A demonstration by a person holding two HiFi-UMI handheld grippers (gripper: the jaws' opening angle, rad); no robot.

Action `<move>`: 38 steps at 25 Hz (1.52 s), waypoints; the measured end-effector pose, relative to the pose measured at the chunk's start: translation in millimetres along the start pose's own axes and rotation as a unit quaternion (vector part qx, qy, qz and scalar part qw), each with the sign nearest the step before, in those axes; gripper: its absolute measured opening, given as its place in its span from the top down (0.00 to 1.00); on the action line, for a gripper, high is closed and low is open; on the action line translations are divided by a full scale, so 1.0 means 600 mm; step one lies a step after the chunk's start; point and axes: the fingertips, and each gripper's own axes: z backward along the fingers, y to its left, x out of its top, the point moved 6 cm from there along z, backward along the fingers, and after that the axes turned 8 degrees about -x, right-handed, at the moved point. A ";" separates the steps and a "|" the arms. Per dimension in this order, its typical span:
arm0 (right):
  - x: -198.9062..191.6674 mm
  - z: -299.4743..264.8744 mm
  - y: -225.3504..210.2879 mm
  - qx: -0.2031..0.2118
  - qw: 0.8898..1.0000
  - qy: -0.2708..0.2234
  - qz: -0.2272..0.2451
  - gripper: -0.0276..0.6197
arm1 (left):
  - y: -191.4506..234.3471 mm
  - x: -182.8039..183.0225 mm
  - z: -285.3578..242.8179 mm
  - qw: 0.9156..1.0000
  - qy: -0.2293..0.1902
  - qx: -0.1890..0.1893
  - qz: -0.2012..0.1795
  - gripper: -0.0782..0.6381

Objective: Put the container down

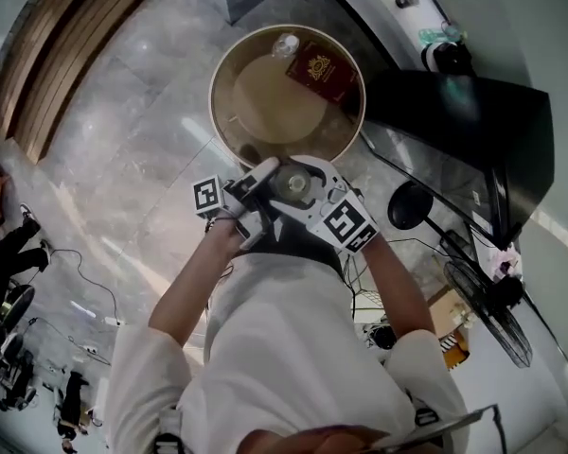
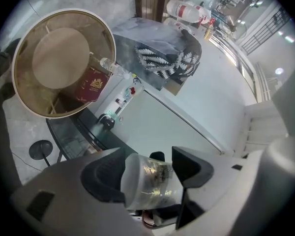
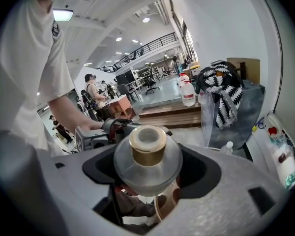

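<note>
Clear plastic container (image 2: 148, 182) clamped in left gripper's (image 2: 150, 173) narrowed jaws, aloft at round table's (image 1: 215, 112) near rim; brass-knobbed lid (image 3: 147, 147) pinched between right gripper's (image 3: 148, 170) jaws. Likely best: lower squarely onto bare tabletop, away from red booklet (image 1: 320, 71) and small bottle (image 1: 286, 45), feel for contact, then ease jaws apart.
</note>
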 end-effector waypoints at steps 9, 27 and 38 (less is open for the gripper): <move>-0.053 -0.079 -0.083 -0.009 1.000 0.011 -0.019 0.44 | 0.072 0.093 -0.024 0.999 -0.039 0.017 0.020 0.49; -0.214 -0.262 -0.223 0.038 0.998 0.039 -0.005 0.44 | 0.271 0.277 -0.006 0.986 -0.164 0.034 0.018 0.48; -0.285 -0.381 -0.314 0.014 1.000 0.021 -0.008 0.44 | 0.359 0.365 0.030 0.975 -0.220 0.017 0.018 0.48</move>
